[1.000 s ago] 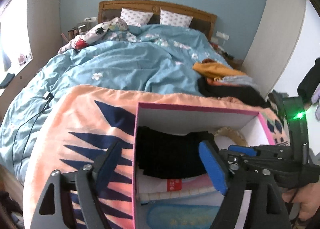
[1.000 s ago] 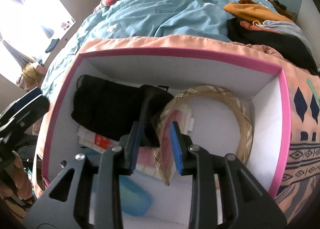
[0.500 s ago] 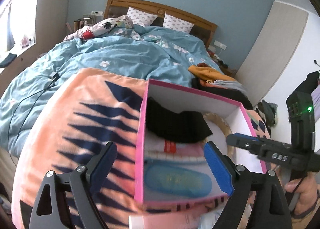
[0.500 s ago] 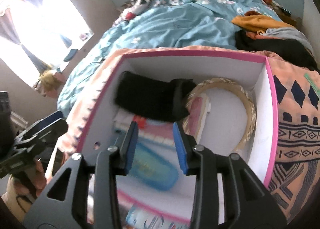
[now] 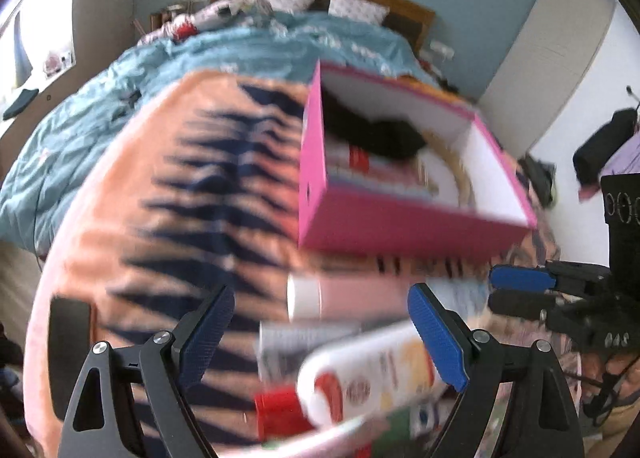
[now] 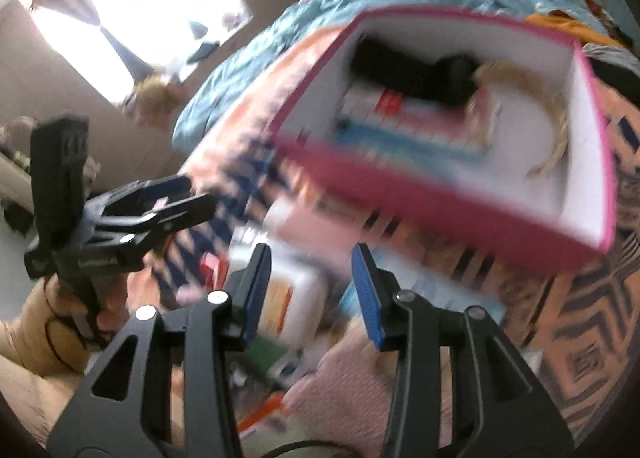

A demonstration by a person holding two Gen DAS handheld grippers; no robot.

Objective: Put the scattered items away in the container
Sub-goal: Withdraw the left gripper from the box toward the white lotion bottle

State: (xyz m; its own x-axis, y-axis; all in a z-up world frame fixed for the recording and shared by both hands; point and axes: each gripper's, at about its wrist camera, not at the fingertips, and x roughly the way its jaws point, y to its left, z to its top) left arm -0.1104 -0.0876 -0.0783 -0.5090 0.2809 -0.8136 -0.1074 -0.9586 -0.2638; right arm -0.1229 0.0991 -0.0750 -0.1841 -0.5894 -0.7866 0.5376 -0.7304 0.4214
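An open pink box (image 5: 400, 226) (image 6: 440, 210) sits on an orange patterned blanket (image 5: 180, 178); a black cloth (image 5: 372, 130) (image 6: 420, 70), a tan headband (image 5: 460, 174) and flat packets lie inside. In front of it lie loose items: a pink tube (image 5: 348, 296), a white bottle (image 5: 372, 374) (image 6: 288, 298) with a red cap, and a light-blue packet (image 6: 420, 290). My left gripper (image 5: 320, 334) hangs open over the tube and bottle, holding nothing. My right gripper (image 6: 312, 290) is opening above the bottle with nothing pressed between its pads. Motion blurs both views.
A blue duvet (image 5: 100, 118) covers the bed beyond the blanket. A dark flat object (image 5: 70, 322) lies at the blanket's left edge. Pink cloth (image 6: 352, 386) and more small items crowd the near edge. A hand (image 6: 72, 310) holds the left gripper (image 6: 172, 198).
Both grippers have drawn back from inside the box to the pile in front of it. The right jaws have widened, and the black cloth stays in the box.
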